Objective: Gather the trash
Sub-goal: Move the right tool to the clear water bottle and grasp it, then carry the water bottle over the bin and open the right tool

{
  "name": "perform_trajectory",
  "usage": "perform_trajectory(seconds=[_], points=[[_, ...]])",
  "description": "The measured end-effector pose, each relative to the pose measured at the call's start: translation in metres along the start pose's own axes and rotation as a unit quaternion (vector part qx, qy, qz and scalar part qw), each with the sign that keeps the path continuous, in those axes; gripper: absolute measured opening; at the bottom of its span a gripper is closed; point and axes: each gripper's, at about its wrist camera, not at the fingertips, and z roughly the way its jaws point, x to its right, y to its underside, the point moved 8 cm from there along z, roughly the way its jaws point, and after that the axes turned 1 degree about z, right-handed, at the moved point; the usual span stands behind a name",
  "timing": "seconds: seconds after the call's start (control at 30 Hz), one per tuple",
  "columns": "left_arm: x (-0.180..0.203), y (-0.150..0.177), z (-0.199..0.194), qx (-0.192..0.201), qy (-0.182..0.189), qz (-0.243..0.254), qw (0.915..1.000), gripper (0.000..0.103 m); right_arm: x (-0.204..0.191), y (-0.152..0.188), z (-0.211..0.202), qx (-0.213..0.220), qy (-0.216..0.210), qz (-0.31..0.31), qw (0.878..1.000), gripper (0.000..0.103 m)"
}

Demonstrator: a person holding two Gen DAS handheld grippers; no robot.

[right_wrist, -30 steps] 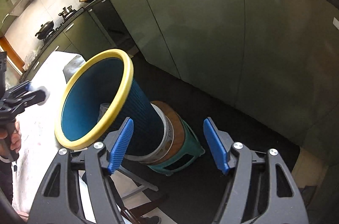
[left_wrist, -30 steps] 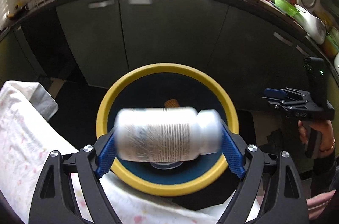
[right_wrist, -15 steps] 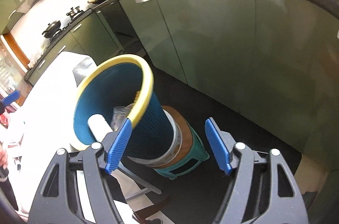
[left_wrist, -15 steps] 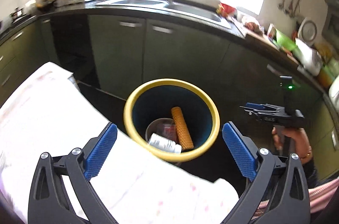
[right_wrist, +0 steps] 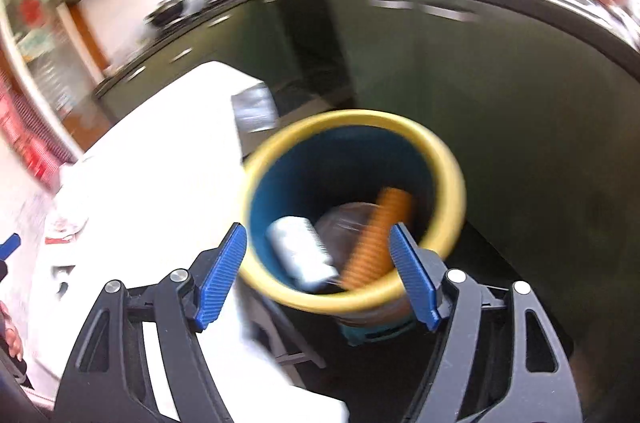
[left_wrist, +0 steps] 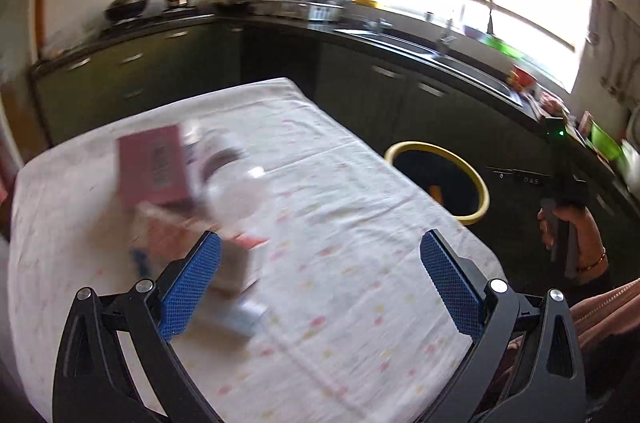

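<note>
My left gripper is open and empty above the white patterned tablecloth. A blurred pile of trash lies to its left: a pink box, a clear plastic bottle and a flatter carton. The blue bin with a yellow rim stands past the table's right edge. My right gripper is open and empty over that bin, which holds a white bottle, an orange ribbed tube and a clear cup.
Dark green kitchen cabinets and a counter with a sink run behind the table and bin. The bin stands on a teal stool. The table lies left of the bin in the right wrist view.
The left gripper let the white bottle drop into the bin, then swung left and back over the table toward the trash pile. The right gripper moved over the bin's mouth.
</note>
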Motion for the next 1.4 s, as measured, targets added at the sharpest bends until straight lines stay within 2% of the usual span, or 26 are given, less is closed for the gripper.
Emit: perform_trajectory(seconds=[0.13, 0.27, 0.33, 0.4, 0.47, 0.53, 0.6, 0.67, 0.8, 0.87, 0.93, 1.17, 1.33, 1.37, 1.4], points=[[-0.041, 0.019, -0.025, 0.013, -0.032, -0.041, 0.9986, 0.098, -0.077, -0.006, 0.020, -0.019, -0.048, -0.066, 0.996, 0.070], [-0.070, 0.034, -0.042, 0.026, -0.055, -0.065, 0.9960, 0.098, -0.167, -0.006, 0.037, -0.042, -0.098, -0.127, 0.986, 0.070], [-0.077, 0.040, -0.046, 0.030, -0.058, -0.071, 0.9953, 0.098, -0.207, -0.006, 0.039, -0.044, -0.118, -0.143, 0.982, 0.075], [-0.080, 0.047, -0.048, 0.030, -0.061, -0.071, 0.9952, 0.098, -0.240, -0.008, 0.043, -0.046, -0.136, -0.150, 0.978, 0.085], [-0.081, 0.052, -0.047, 0.029, -0.068, -0.064, 0.9952, 0.098, -0.276, -0.009, 0.047, -0.051, -0.160, -0.151, 0.974, 0.088], [-0.079, 0.055, -0.047, 0.027, -0.072, -0.055, 0.9955, 0.098, -0.302, -0.014, 0.059, -0.077, -0.170, -0.164, 0.969, 0.088], [-0.077, 0.058, -0.050, 0.028, -0.072, -0.047, 0.9959, 0.098, -0.323, -0.021, 0.077, -0.117, -0.162, -0.179, 0.963, 0.088], [-0.078, 0.061, -0.054, 0.031, -0.076, -0.039, 0.9958, 0.098, -0.336, -0.030, 0.095, -0.157, -0.139, -0.192, 0.959, 0.084], [-0.085, 0.068, -0.061, 0.038, -0.079, -0.041, 0.9953, 0.098, -0.335, -0.040, 0.127, -0.228, -0.079, -0.198, 0.950, 0.074], [-0.089, 0.071, -0.062, 0.040, -0.071, -0.052, 0.9953, 0.098, -0.333, -0.034, 0.141, -0.280, -0.070, -0.178, 0.941, 0.072], [-0.094, 0.074, -0.063, 0.041, -0.069, -0.059, 0.9950, 0.098, -0.331, -0.027, 0.148, -0.311, -0.066, -0.165, 0.934, 0.071], [-0.110, 0.086, -0.064, 0.040, -0.060, -0.082, 0.9940, 0.098, -0.340, -0.012, 0.166, -0.353, -0.049, -0.149, 0.922, 0.071], [-0.112, 0.088, -0.066, 0.043, -0.058, -0.087, 0.9936, 0.098, -0.344, -0.011, 0.178, -0.359, -0.040, -0.153, 0.920, 0.071], [-0.112, 0.088, -0.066, 0.043, -0.058, -0.086, 0.9936, 0.098, -0.345, -0.011, 0.179, -0.359, -0.040, -0.156, 0.919, 0.067], [-0.113, 0.088, -0.065, 0.043, -0.059, -0.086, 0.9936, 0.098, -0.348, -0.011, 0.181, -0.360, -0.043, -0.157, 0.919, 0.057]])
